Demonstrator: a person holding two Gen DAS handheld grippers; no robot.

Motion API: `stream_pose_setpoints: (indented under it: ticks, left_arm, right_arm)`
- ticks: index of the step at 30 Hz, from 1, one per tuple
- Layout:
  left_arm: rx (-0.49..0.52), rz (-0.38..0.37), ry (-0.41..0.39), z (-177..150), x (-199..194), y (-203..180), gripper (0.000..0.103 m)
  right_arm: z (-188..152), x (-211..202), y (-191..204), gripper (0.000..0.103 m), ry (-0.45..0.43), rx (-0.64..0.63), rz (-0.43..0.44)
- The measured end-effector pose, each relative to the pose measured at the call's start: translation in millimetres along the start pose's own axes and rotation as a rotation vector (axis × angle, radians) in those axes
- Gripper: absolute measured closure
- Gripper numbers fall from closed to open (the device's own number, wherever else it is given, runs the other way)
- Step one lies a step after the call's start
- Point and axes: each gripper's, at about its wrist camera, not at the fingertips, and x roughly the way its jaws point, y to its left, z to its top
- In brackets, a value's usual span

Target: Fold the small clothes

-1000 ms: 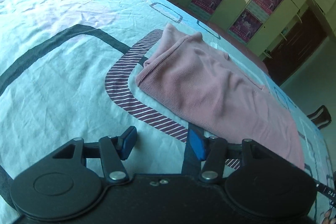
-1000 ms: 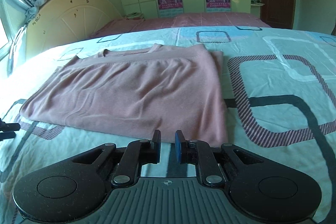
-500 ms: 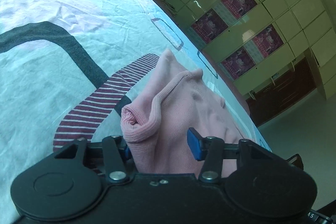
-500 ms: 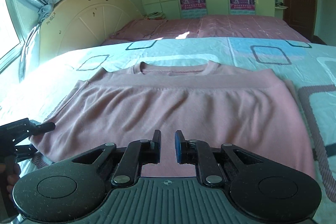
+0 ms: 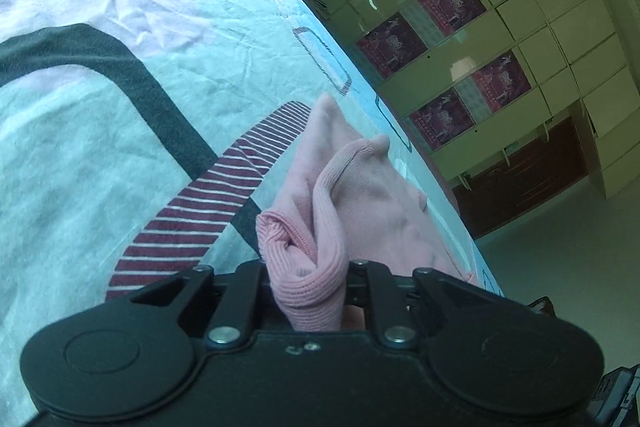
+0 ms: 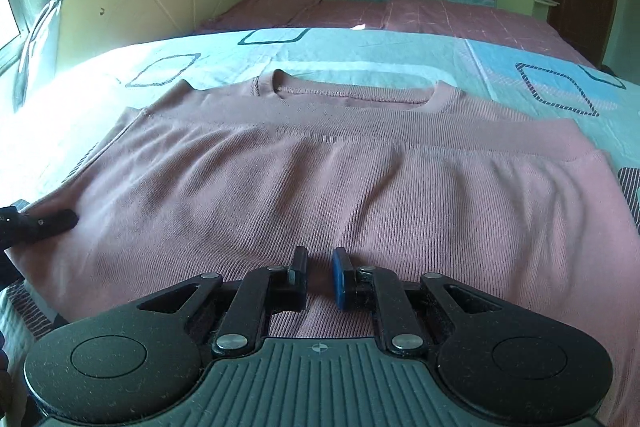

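Left gripper (image 5: 308, 279) is closing on a bunched corner of the pink top (image 6: 360, 179), cloth squeezed between its jaws. Right gripper (image 6: 319, 279) hovers nearly shut and empty above the top's near edge; the top lies flat on the bed (image 6: 400, 55), collar at 12 o'clock.

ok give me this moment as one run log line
task: fold small clothes | left gripper: closing on bunched edge of pink top | right gripper: shut, empty, above top's middle | top on bedsheet

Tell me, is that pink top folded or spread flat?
Folded once: the top lies doubled on the bed, its hem band just below the collar. One corner is bunched in the closing left gripper.
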Motion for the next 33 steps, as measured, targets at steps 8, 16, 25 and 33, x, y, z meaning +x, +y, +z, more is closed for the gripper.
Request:
stream_pose_setpoints:
  ticks: [8, 16, 25, 33]
  left_arm:
    - [0.068, 0.013, -0.038, 1, -7, -16, 0.094]
    - [0.084, 0.083, -0.009, 1, -2, -23, 0.094]
    - [0.159, 0.094, -0.07, -4, -12, -50, 0.095]
    - [0.471, 0.014, -0.02, -33, -12, -166, 0.095]
  right_arm:
    - [-3, -1, -5, 0.09, -0.01, 0.017, 0.022]
    - [-3, -2, -14, 0.09, -0.011, 0.029, 0.07]
    - [-3, 0, -25, 0.092, -0.016, 0.039, 0.126]
    - [-6, -51, -88, 0.091, -0.23, 0.286, 0.195]
